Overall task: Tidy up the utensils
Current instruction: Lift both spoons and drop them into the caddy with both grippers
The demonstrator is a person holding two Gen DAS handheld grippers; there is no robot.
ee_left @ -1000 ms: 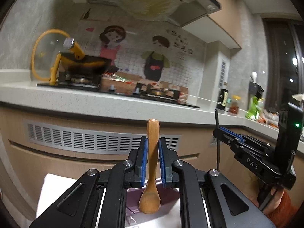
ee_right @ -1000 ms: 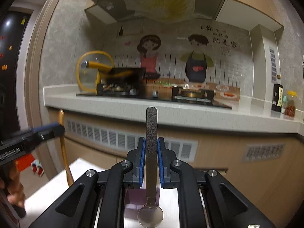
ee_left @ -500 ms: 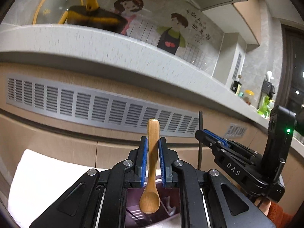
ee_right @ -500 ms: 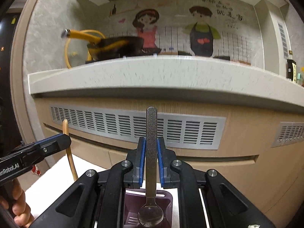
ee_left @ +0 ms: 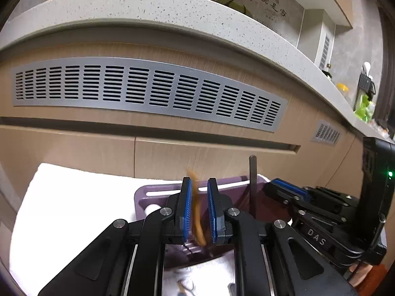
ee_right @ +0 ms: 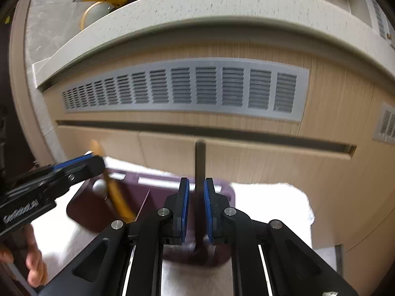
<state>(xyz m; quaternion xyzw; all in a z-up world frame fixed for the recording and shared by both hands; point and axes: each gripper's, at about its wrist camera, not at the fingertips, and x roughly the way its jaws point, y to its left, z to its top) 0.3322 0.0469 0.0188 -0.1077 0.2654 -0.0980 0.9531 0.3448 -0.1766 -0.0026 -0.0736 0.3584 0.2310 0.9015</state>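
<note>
Left tongs (ee_left: 199, 208): parted, blurred wooden spoon (ee_left: 197, 219) loose between pads.
Right tongs (ee_right: 196, 208): slightly parted around dark metal spoon handle (ee_right: 200, 185); grip unclear.
Below: purple plastic tray (ee_left: 158, 193).

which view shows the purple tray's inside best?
Right wrist. It looks down into the purple plastic utensil tray, showing its divider and the blurred wooden spoon below the left gripper. In the left wrist view the left gripper's fingers hide most of the tray; only its slotted back wall shows.
</note>
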